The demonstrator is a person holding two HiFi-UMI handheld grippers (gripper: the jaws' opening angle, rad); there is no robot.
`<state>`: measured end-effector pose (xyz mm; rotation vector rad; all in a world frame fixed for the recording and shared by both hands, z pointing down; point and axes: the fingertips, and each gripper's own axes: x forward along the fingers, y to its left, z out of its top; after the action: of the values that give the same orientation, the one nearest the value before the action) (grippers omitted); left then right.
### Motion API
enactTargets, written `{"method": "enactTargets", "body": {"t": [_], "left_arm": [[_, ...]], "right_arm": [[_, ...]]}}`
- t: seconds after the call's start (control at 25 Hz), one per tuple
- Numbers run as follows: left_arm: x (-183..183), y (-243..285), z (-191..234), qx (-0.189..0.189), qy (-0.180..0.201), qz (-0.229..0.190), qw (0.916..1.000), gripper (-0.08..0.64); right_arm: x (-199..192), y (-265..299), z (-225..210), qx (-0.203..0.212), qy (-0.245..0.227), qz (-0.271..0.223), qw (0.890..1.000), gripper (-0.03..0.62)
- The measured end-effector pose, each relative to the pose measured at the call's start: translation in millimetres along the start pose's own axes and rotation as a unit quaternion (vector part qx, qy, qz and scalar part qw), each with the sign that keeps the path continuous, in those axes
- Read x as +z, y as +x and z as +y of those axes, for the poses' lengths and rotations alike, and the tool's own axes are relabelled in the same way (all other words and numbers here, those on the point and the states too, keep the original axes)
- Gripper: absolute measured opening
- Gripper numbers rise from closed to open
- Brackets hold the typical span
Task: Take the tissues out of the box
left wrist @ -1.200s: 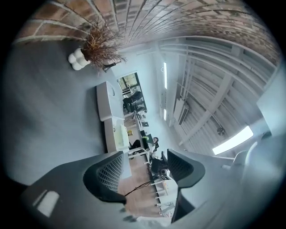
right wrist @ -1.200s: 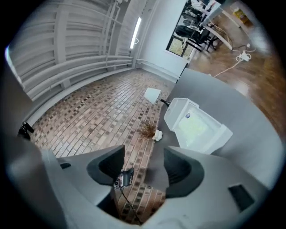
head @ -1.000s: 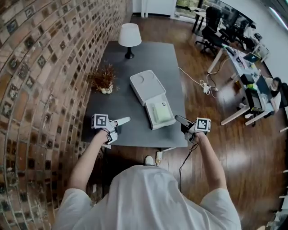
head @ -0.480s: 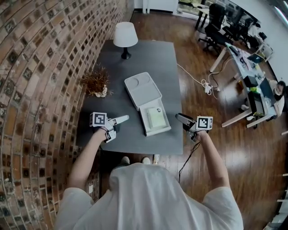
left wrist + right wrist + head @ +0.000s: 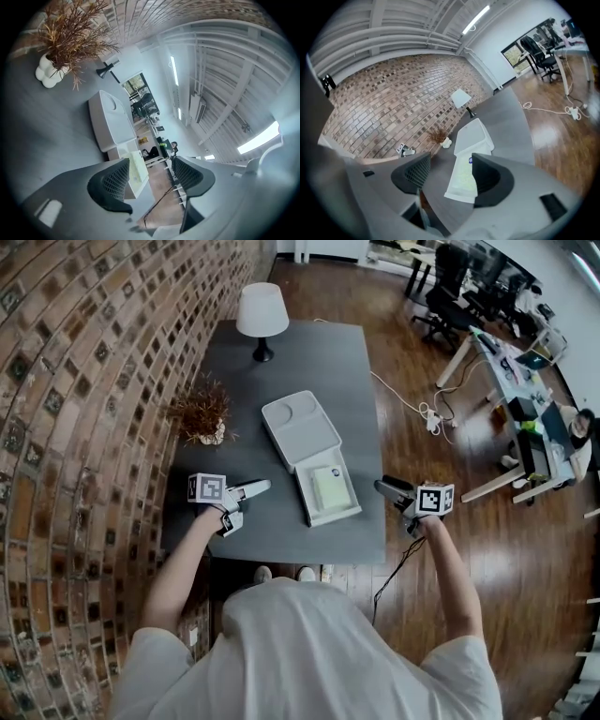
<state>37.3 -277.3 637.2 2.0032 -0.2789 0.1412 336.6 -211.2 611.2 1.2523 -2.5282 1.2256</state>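
An open white box [image 5: 317,517] lies near the front of the dark table, its lid [image 5: 300,427] flipped back behind it. A pale green pack of tissues [image 5: 331,488] fills the box and shows in the left gripper view [image 5: 138,171] and the right gripper view [image 5: 463,179]. My left gripper [image 5: 263,487] hovers over the table left of the box, jaws drawn close with nothing between them [image 5: 151,174]. My right gripper [image 5: 379,486] hangs at the table's right edge, right of the box, shut and empty [image 5: 451,168].
A white lamp [image 5: 261,315] stands at the far end of the table [image 5: 225,465] and a dried plant in a white vase [image 5: 202,413] at the left. A brick wall [image 5: 75,427] runs along the left. Cables [image 5: 422,413], desks and office chairs [image 5: 450,296] stand on the wood floor to the right.
The head view has shifted a little. My right gripper has drifted slightly right to the table's edge. The left gripper and the box have stayed put.
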Motion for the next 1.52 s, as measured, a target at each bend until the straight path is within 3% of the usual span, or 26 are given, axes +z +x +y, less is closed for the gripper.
{"method": "enactTargets", "body": {"t": [0.28,0.56,0.72,1.0,1.24,1.52], "left_arm": [[14,-4,0,0.016,0.025,-0.023,0.9993,0.291],[21,-9,-4,0.013,0.07,-0.036,0.9968,0.292],[23,-18,-3,0.027,0.082,-0.047,0.9952,0.293],[18,-27,10,0.068,0.135,-0.043,0.9876,0.293],[11,-30,6,0.081,0.173,-0.039,0.9809,0.321],[16,-40,2,0.109,0.206,-0.074,0.9696,0.321]], "right_arm": [[-20,16,4,-0.036,-0.087,0.09,0.991,0.291],[-25,34,3,-0.072,-0.127,0.13,0.981,0.293],[-31,47,-8,-0.098,-0.12,0.145,0.977,0.295],[-34,74,-8,-0.101,-0.117,0.162,0.975,0.295],[-45,93,-7,-0.1,-0.126,0.192,0.968,0.3],[-48,107,-11,-0.113,-0.123,0.194,0.967,0.304]]}}
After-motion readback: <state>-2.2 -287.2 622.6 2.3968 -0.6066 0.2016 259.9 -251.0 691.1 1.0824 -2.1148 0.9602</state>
